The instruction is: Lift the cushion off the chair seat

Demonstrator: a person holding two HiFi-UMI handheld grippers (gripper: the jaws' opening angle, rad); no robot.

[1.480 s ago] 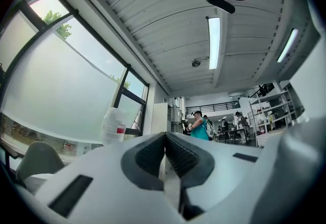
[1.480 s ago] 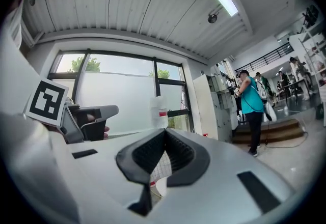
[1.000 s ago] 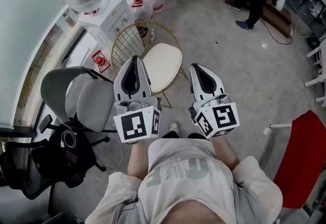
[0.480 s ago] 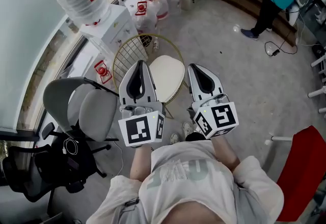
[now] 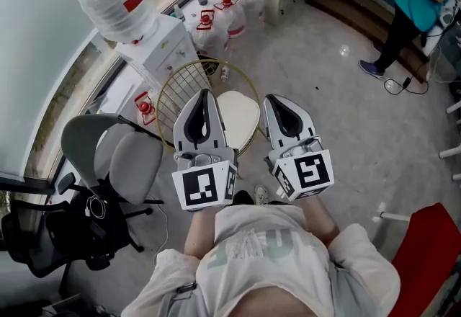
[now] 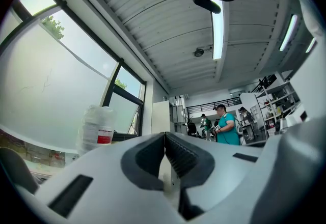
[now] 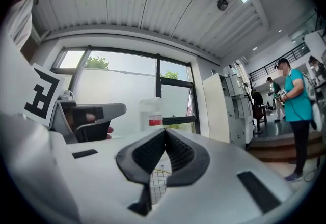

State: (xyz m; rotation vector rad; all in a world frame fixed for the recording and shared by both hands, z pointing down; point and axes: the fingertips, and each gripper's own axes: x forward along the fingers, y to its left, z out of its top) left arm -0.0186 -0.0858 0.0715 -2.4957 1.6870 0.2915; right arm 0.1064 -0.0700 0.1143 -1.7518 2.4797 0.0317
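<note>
Nothing lifted yet: the cushion point(image 5: 239, 115) is left sitting on the chair point(image 5: 180, 83), untouched, while the left claw point(image 5: 204, 92) and right claw point(image 5: 272, 99) are pinched together, empty.

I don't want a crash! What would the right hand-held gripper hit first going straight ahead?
Probably the water bottle by the window: it shows just past the shut right hand-held gripper. The chair lies lower. Depth is unclear.
</note>
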